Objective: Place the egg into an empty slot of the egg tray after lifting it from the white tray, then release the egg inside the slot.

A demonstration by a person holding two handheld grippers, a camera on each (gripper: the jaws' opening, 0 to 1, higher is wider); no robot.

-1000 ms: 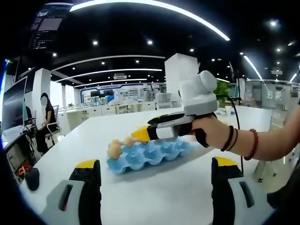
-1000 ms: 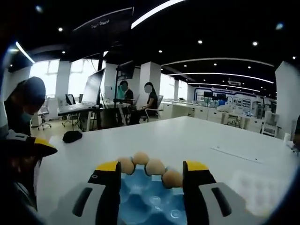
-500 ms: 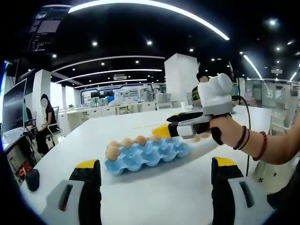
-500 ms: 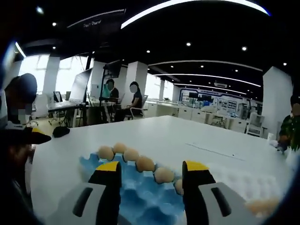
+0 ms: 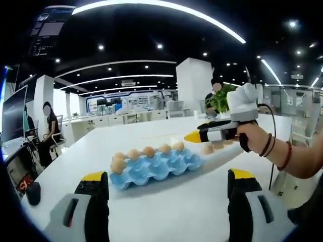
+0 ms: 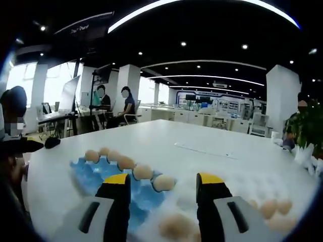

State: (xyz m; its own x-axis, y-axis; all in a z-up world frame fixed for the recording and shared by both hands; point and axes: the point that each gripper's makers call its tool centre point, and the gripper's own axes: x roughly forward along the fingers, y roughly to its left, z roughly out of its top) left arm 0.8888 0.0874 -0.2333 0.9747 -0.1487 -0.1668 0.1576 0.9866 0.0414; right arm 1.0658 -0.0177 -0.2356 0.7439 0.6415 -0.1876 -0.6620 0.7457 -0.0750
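On the white tabletop point(image 5: 166, 201) the blue egg tray point(image 5: 154, 168) carries a row of eggs point(image 6: 132, 168) along one edge. The right hand-held gripper point(image 6: 162, 181) hovers released above loose eggs point(image 6: 174, 224) on the white tray point(image 6: 242, 189); the left hand-held gripper point(image 5: 166, 177) is released too

1. The left gripper view looks low across the white counter point(image 5: 166, 201) at the blue egg tray point(image 5: 154, 169), a little way off.
2. The right gripper view looks down from close above the blue egg tray point(image 6: 93, 176) and the white tray point(image 6: 262, 186).
3. Both views share the blue egg tray and the counter.
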